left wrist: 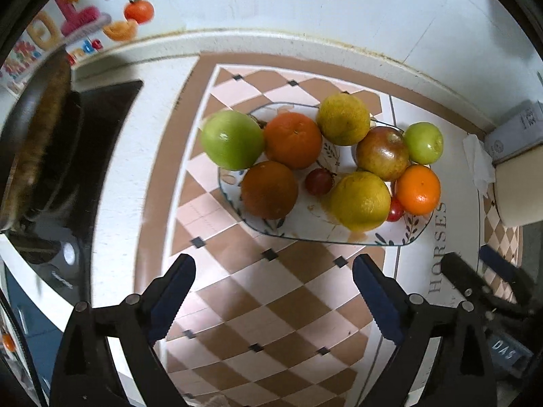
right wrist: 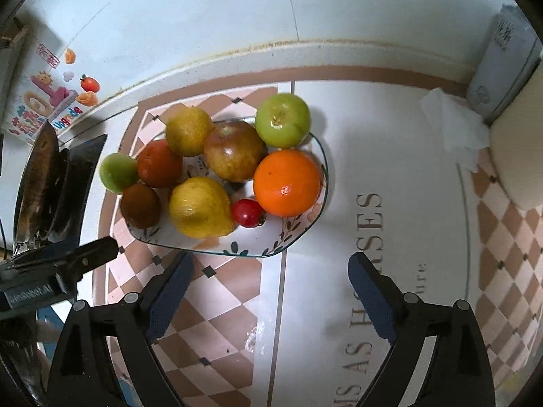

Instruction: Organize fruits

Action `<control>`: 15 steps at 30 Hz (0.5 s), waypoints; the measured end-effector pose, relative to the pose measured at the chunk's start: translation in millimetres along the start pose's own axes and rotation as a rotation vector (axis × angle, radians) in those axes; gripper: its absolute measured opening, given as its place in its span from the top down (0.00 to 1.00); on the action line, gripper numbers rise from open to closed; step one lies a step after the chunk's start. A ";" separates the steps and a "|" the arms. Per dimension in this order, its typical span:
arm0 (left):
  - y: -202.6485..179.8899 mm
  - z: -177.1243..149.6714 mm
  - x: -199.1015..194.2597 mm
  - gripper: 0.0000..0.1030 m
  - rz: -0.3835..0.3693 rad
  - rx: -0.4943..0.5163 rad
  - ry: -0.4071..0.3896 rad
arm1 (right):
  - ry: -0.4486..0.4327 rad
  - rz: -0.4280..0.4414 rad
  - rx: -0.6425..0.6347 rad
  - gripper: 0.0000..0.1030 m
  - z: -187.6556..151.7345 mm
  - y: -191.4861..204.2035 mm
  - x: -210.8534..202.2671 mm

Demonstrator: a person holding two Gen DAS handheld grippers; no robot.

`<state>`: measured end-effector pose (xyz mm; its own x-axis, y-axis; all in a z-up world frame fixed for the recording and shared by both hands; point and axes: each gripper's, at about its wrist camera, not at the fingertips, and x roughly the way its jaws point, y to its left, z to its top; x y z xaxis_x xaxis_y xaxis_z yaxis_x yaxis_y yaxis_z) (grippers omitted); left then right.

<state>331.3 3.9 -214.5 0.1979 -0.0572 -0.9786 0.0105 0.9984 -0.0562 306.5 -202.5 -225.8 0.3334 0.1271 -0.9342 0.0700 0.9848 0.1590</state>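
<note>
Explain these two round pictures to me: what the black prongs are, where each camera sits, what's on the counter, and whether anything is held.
Each picture comes from a fisheye camera on a hand-held tool, looking along its two fingers. One view shows the left tool, the other the right tool; a person carries one in each hand. Both are open and hold nothing. Below them a glass plate with a leaf pattern rests on a checkered mat. It holds green apples, oranges, yellow citrus, a reddish apple and small red fruits. A dark pan sits at the left.
</note>
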 end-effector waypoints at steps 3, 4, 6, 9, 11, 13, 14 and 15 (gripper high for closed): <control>2.9 -8.7 -15.1 0.08 0.008 0.016 -0.027 | -0.029 -0.023 -0.003 0.06 -5.7 6.4 -20.5; 3.4 -10.5 -18.8 0.08 0.006 0.018 -0.034 | -0.036 -0.026 -0.002 0.06 -7.3 8.0 -25.3; 5.5 -16.0 -28.7 0.08 0.009 0.021 -0.048 | -0.055 -0.038 0.000 0.06 -11.8 11.3 -37.1; 9.4 -25.9 -48.0 0.08 0.011 0.026 -0.088 | -0.078 -0.041 0.006 0.06 -19.8 15.0 -54.8; 10.0 -32.0 -59.3 0.08 0.023 0.033 -0.119 | -0.099 -0.048 0.008 0.06 -27.2 18.0 -69.1; 11.0 -41.9 -76.9 0.08 0.044 0.043 -0.165 | -0.114 -0.050 0.012 0.06 -34.7 20.9 -83.4; 11.5 -45.8 -83.2 0.08 0.048 0.046 -0.181 | -0.129 -0.050 0.012 0.06 -39.5 23.0 -93.0; 12.7 -52.1 -93.1 0.08 0.049 0.051 -0.201 | -0.141 -0.051 0.009 0.06 -43.1 24.9 -100.3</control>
<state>262.0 21.9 -134.4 0.3907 -0.0127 -0.9204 0.0444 0.9990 0.0050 234.3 -185.6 -141.8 0.4577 0.0584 -0.8872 0.0987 0.9883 0.1160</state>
